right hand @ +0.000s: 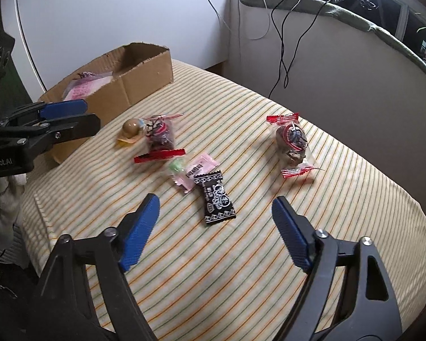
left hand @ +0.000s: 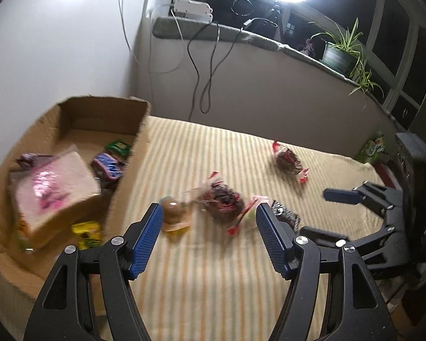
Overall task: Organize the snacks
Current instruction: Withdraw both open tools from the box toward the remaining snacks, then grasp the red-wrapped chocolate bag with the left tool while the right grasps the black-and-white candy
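My left gripper (left hand: 209, 210) hangs open over the striped cloth (left hand: 213, 270). Just beyond its tips, blurred, lie a brown round jelly cup (left hand: 171, 211) and a dark wrapped snack with red ends (left hand: 224, 199). My right gripper (right hand: 215, 200) is open above a black patterned packet (right hand: 217, 199), without touching it. Near that packet lie a pink packet (right hand: 198, 167) and a green candy (right hand: 176, 166). A second dark snack with red ends (right hand: 292, 142) lies apart to the right. The cardboard box (left hand: 139, 119) on the left holds a pink-and-white packet (left hand: 54, 190) and several small snacks.
A windowsill (left hand: 269, 42) with a potted plant (left hand: 338, 54), a bright lamp and hanging cables (left hand: 198, 65) runs behind the bed. A green carton (left hand: 373, 147) stands at the far right edge. The cloth drops off at the front and right edges.
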Demonstrator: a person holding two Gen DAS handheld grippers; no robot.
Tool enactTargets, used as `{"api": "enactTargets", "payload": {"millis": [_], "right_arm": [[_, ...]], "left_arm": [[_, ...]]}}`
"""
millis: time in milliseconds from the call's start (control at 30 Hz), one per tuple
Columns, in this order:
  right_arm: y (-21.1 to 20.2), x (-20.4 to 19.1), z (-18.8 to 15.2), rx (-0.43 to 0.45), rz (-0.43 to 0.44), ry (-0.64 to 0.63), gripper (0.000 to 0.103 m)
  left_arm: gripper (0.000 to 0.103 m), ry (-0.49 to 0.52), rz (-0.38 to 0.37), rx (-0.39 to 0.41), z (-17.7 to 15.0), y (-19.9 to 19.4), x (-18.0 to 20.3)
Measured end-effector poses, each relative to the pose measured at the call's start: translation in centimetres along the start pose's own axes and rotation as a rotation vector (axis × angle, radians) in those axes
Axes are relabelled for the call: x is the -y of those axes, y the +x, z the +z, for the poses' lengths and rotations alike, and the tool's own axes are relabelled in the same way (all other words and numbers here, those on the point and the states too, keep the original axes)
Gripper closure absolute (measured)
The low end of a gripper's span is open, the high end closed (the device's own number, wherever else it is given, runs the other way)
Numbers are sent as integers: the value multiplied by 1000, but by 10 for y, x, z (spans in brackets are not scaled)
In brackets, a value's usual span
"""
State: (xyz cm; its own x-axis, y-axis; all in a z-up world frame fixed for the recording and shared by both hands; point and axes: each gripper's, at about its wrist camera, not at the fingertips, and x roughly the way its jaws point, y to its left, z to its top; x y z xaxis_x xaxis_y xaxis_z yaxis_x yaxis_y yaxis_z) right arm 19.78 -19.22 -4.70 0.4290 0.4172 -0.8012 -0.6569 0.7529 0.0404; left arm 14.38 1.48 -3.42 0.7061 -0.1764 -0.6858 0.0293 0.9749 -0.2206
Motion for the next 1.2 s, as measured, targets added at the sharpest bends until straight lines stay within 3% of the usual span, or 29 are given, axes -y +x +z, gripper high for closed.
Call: {"api": "enactTargets", "payload": {"millis": [300,467,633,800,900,1033,1200], "right_arm": [[24,3,5,-34,26,-20,34],[32,2,6,-46,40,-24,43],[38,4,7,-54,45,-19,45],[43,3,3,-76,45,-25,57],[43,3,3,-77,41,-25,61],[41,6,2,-81,30,-16,76],[39,8,1,-75,26,-5,77]], "left_arm": [[36,28,9,-60,4,37,17],[41,20,24,-82,6,50,14],[46,26,30,-96,5,60,12],[60,46,20,-103,3,64,15],[61,61,24,-99,4,65,18],[63,63,21,-94,5,66,18],[65,60,20,-87,6,66,20]]}}
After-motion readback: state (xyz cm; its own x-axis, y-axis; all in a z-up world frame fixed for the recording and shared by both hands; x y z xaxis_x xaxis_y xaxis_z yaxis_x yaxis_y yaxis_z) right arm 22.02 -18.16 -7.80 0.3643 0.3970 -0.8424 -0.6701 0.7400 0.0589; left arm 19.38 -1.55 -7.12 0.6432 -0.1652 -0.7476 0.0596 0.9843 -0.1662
